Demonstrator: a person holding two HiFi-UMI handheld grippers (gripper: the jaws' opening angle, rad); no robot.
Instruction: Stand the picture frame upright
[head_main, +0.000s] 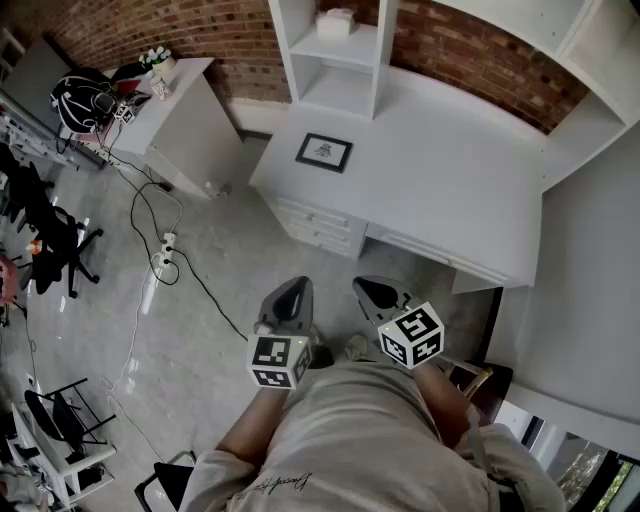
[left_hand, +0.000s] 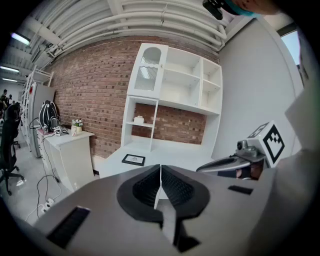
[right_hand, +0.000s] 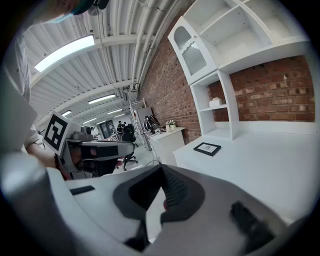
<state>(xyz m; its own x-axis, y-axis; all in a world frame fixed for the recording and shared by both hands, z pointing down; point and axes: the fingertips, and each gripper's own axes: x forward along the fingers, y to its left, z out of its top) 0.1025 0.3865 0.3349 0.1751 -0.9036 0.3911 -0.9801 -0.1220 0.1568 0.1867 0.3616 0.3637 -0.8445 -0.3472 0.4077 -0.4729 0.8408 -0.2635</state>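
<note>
A small black picture frame (head_main: 324, 152) lies flat on the white desk (head_main: 450, 190), near its left end in front of the shelf unit. It also shows flat in the left gripper view (left_hand: 133, 159) and the right gripper view (right_hand: 207, 148). My left gripper (head_main: 287, 300) (left_hand: 160, 167) is held close in front of the person's body, well short of the desk, with its jaws shut and empty. My right gripper (head_main: 385, 295) (right_hand: 161, 167) hangs beside it, also shut with nothing between the pads. Both point toward the desk and slightly down.
A white shelf unit (head_main: 340, 60) stands on the desk against the brick wall, with a small white box (head_main: 335, 22) on it. Drawers (head_main: 315, 228) sit under the desk's left part. A white side cabinet (head_main: 175, 115) with a backpack (head_main: 85, 100), floor cables (head_main: 160, 255) and chairs (head_main: 55, 235) lie left.
</note>
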